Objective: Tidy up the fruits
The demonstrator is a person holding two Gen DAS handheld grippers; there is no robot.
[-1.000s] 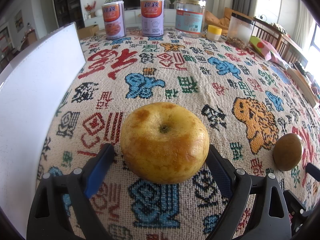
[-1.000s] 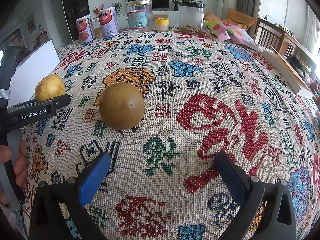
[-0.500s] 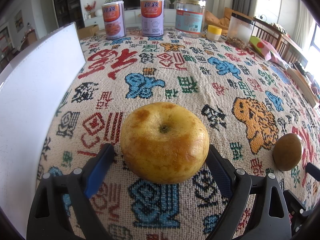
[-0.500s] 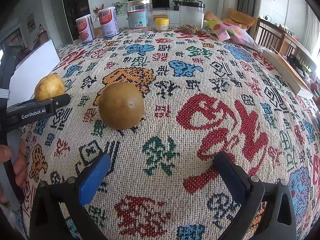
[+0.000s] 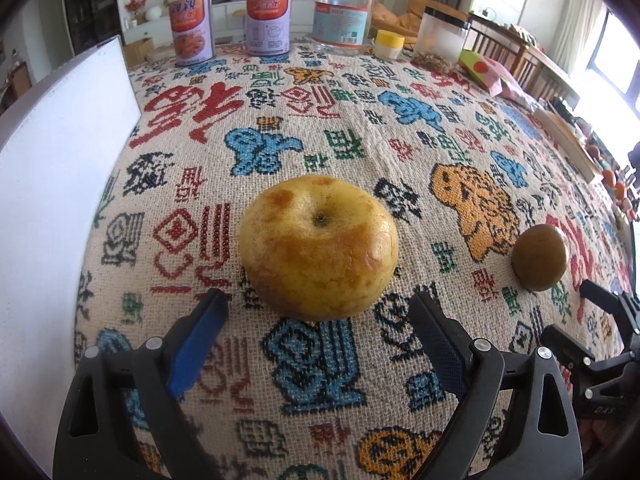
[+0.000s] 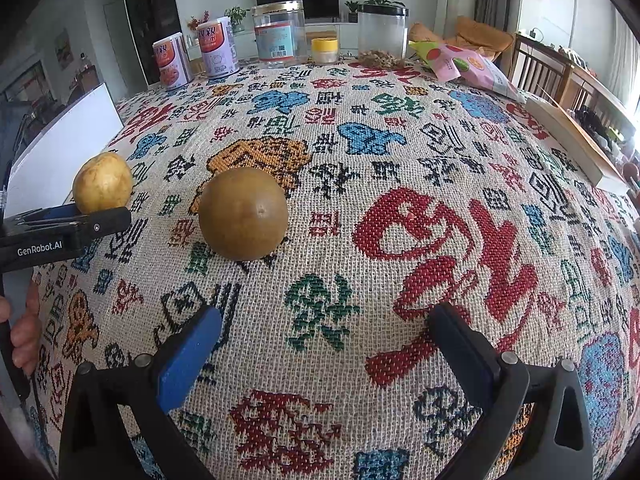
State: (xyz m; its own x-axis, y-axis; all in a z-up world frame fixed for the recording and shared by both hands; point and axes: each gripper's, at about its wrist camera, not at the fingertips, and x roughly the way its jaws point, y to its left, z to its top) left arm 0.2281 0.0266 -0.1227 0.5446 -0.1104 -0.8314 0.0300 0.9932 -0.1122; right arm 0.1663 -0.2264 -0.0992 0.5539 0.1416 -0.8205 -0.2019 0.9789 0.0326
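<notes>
A yellow apple (image 5: 318,246) with brown patches sits on the patterned tablecloth, just ahead of my left gripper (image 5: 318,312), which is open with its jaws apart and clear of the fruit. The apple also shows at the left of the right wrist view (image 6: 103,182), behind the left gripper's finger (image 6: 68,228). A round brown-green fruit (image 6: 243,213) lies ahead and left of my right gripper (image 6: 324,326), which is open and empty. The same fruit shows at the right of the left wrist view (image 5: 540,257).
A white board (image 5: 52,184) stands along the table's left edge. Two cans (image 5: 191,28), a glass jar (image 5: 344,18), a yellow-lidded pot (image 5: 390,42) and a plastic container (image 5: 442,38) line the far edge. A snack bag (image 6: 466,66) lies far right.
My left gripper has drawn back from the apple, which now sits ahead of the jaw tips instead of between them. The right gripper and the brown-green fruit have barely moved.
</notes>
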